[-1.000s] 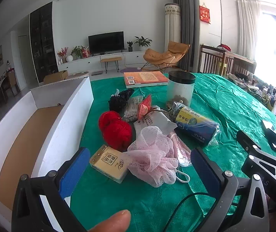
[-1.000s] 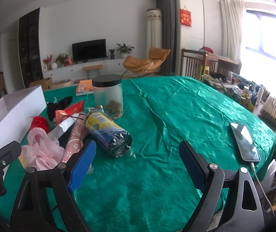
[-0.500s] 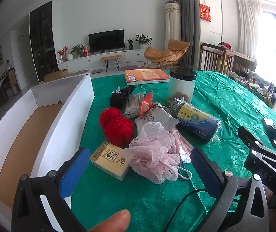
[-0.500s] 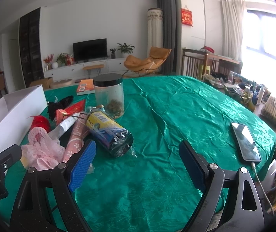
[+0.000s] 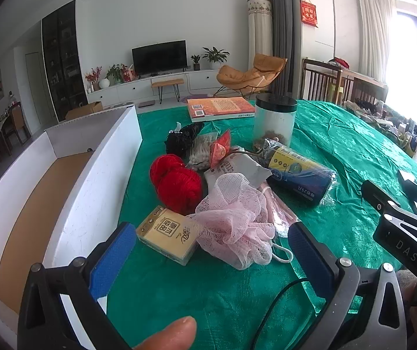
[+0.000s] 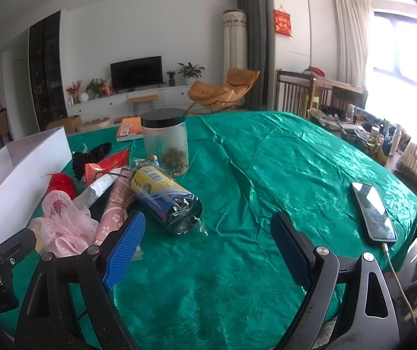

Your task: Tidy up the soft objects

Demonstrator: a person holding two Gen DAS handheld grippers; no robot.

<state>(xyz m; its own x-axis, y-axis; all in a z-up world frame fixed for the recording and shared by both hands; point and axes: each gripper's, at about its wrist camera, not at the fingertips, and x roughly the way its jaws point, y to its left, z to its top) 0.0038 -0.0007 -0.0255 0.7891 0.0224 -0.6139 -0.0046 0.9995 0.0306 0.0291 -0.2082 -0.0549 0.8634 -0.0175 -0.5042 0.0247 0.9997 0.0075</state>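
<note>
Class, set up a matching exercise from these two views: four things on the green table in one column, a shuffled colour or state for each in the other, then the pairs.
Things:
1. yarn ball
2. bath pouf
3. jar
4. phone

Descriptions:
A. plugged into a cable
B. red
C. upright, black lid
D. pink mesh

Pairs: 1-B, 2-D, 3-C, 4-A

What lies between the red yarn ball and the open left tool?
In the left wrist view, a yellow tissue pack lies between the red yarn ball and the left tool, beside the pink mesh loofah.
</note>
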